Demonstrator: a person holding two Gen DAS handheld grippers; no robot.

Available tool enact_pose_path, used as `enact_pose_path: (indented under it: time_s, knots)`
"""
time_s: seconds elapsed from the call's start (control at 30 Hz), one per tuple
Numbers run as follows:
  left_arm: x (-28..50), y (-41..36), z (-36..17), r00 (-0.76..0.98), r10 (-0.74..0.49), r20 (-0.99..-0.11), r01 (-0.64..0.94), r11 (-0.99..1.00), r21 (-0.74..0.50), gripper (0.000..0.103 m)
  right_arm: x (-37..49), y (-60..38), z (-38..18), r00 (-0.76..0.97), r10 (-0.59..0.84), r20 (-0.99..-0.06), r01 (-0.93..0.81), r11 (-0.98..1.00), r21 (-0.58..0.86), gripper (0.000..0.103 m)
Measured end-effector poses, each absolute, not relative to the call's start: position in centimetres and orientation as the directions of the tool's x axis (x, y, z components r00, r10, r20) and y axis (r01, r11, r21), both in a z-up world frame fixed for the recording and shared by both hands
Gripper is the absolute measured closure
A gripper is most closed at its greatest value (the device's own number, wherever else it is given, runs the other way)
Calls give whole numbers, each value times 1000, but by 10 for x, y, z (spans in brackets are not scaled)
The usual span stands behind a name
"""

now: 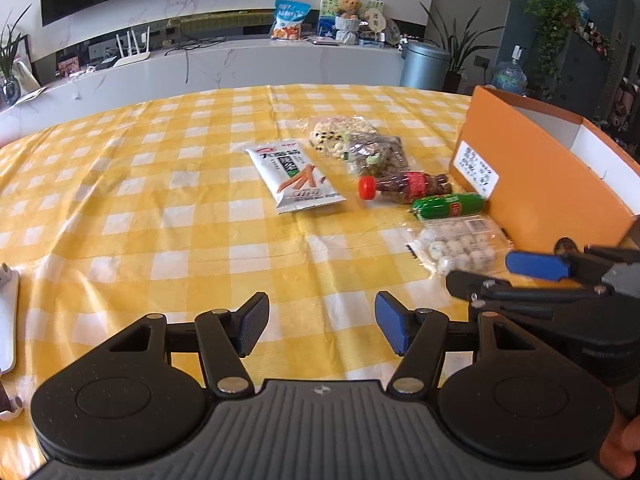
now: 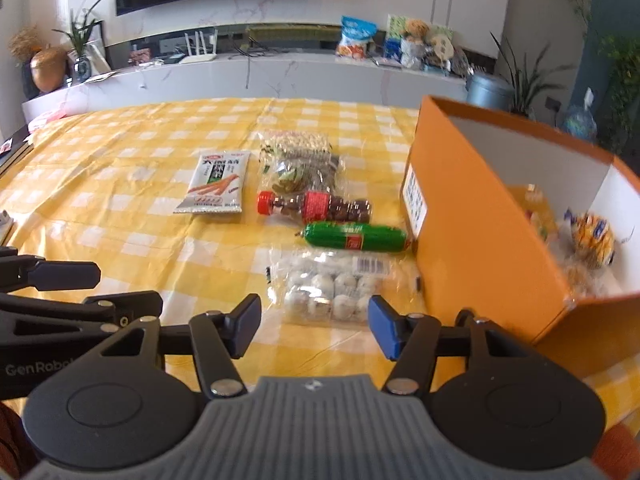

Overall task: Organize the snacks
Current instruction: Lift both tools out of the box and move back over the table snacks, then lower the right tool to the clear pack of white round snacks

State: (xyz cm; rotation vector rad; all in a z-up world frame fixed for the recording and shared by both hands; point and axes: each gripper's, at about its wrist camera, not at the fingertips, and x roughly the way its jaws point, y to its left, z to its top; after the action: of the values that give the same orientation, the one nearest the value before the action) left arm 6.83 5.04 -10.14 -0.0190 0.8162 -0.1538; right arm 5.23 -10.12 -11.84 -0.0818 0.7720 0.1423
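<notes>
Several snacks lie on the yellow checked tablecloth: a white stick-snack packet (image 2: pixel 216 184), a clear bag of pale puffs (image 2: pixel 294 142), a bag of dark mix (image 2: pixel 302 172), a small bottle with a red cap (image 2: pixel 316 206), a green sausage (image 2: pixel 356 237) and a clear pack of white balls (image 2: pixel 330 290). An open orange box (image 2: pixel 476 232) stands to their right with wrapped snacks (image 2: pixel 592 236) inside. My right gripper (image 2: pixel 314 326) is open and empty, just in front of the ball pack. My left gripper (image 1: pixel 322 326) is open and empty over bare cloth. The right gripper also shows in the left wrist view (image 1: pixel 496 270).
A white object (image 1: pixel 8 316) lies at the table's left edge. Behind the table runs a white counter (image 1: pixel 240 60) with a router, a snack bag and a teddy bear. A grey bin (image 1: pixel 426 64) and potted plants stand at the back right.
</notes>
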Motion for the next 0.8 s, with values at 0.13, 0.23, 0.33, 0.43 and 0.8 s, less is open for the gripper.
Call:
enact_pose_path:
  time_s: [0.13, 0.23, 0.33, 0.43, 0.8]
  knots:
    - [74, 56, -104, 667, -116, -736, 101, 993, -66, 32, 53, -91, -133, 661, 105, -743, -134, 991, 21, 55]
    - [75, 58, -103, 669, -120, -734, 102, 992, -69, 32, 56, -88, -138, 654, 96, -750, -94, 995, 45, 56]
    - [77, 58, -104, 667, -116, -736, 98, 993, -67, 32, 64, -91, -137, 653, 81, -753, -22, 996, 89, 57]
    - [79, 61, -106, 659, -121, -743, 89, 993, -82, 32, 73, -91, -135, 644, 68, -762, 59, 989, 138, 62]
    - [77, 63, -106, 654, -127, -746, 88, 992, -91, 32, 67, -85, -136, 668, 112, -736, -4, 989, 147, 103]
